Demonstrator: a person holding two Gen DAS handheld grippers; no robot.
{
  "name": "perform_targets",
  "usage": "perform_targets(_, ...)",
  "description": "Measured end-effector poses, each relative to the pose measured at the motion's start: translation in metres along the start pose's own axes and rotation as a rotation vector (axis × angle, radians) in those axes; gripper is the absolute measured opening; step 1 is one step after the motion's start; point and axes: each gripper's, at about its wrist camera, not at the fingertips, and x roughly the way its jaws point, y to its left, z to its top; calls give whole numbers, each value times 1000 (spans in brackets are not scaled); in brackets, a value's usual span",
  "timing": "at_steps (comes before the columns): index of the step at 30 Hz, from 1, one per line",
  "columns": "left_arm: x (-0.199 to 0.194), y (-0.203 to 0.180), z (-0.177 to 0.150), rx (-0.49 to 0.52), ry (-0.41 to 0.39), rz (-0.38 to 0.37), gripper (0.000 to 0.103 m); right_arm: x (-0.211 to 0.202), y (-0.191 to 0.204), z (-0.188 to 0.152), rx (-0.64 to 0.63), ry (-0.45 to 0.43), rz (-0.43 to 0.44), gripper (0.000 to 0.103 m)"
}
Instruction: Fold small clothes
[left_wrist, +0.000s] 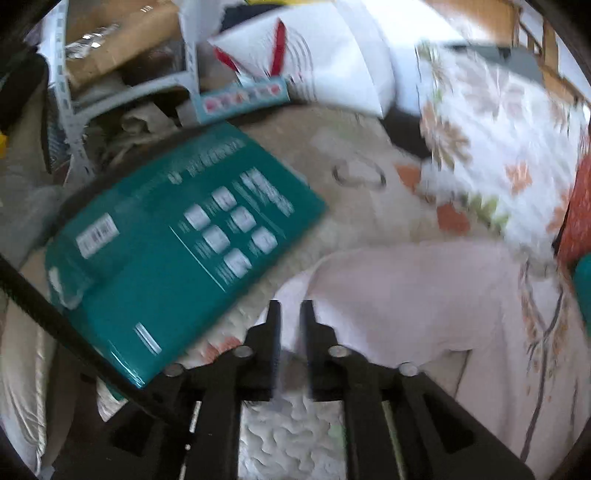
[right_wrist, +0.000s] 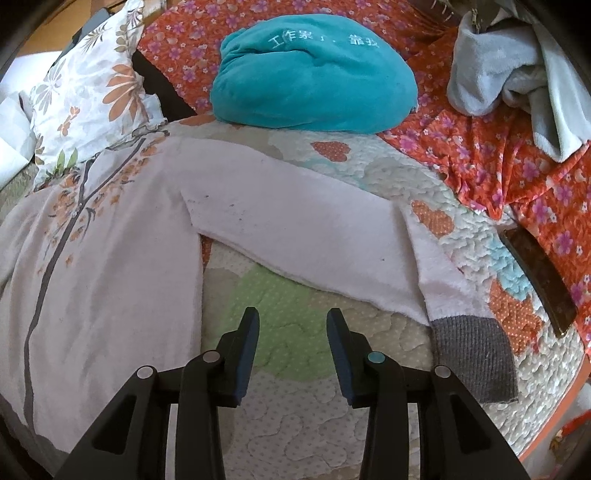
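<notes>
I am working over a bed (right_wrist: 314, 424) covered in a quilted pad. A pale pink sweater (right_wrist: 103, 258) lies flat on it, its body to my left. One sleeve (right_wrist: 314, 236) stretches out to the right and ends in a grey cuff (right_wrist: 472, 358).

My right fingers (right_wrist: 292, 350) are spread wide and hold nothing, hovering above bare quilt just below the sleeve. My left fingers (left_wrist: 290, 343) are nearly pressed together at the sweater's (left_wrist: 406, 302) edge. That view is blurred, so I cannot tell whether they pinch cloth.

What could go wrong: the knit looks thick and fuzzy, so I judge a shallow pinch may slip off or catch the quilt too. If the left side has no real hold, pulling the sleeve across could drag the whole body askew.

Clutter crowds the space. A teal box (left_wrist: 177, 251) lies close to my left fingers, and a floral pillow (right_wrist: 88, 99) sits at the sweater's far end. Beyond the sleeve rests a teal bundle (right_wrist: 314, 74), and a dark flat object (right_wrist: 539, 280) lies near the cuff.
</notes>
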Motion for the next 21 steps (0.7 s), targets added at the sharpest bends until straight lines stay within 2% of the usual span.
perform_targets(2, -16, -1, -4, 18, -44, -13, 56, 0, 0, 0, -12, -7, -1, 41)
perform_targets(3, -22, -9, -9, 34, -61, -25, 59, -1, 2, 0, -14, -9, 3, 41)
perform_targets(5, -29, -27, -18, 82, -61, -71, 60, -1, 3, 0, -20, -14, 12, 41)
perform_targets(9, -27, -66, -41, 170, 4, -196, 60, -6, 10, -2, -35, -31, 33, 41)
perform_targets(13, -35, -117, -71, 270, 55, -274, 60, -15, 17, -5, -36, -44, 58, 41)
perform_targets(15, -41, -143, -89, 336, 54, -316, 61, -16, 20, -7, -37, -37, 74, 41)
perform_targets(21, -39, -194, -119, 457, 43, -361, 63, -20, 39, -12, -86, -27, 81, 42)
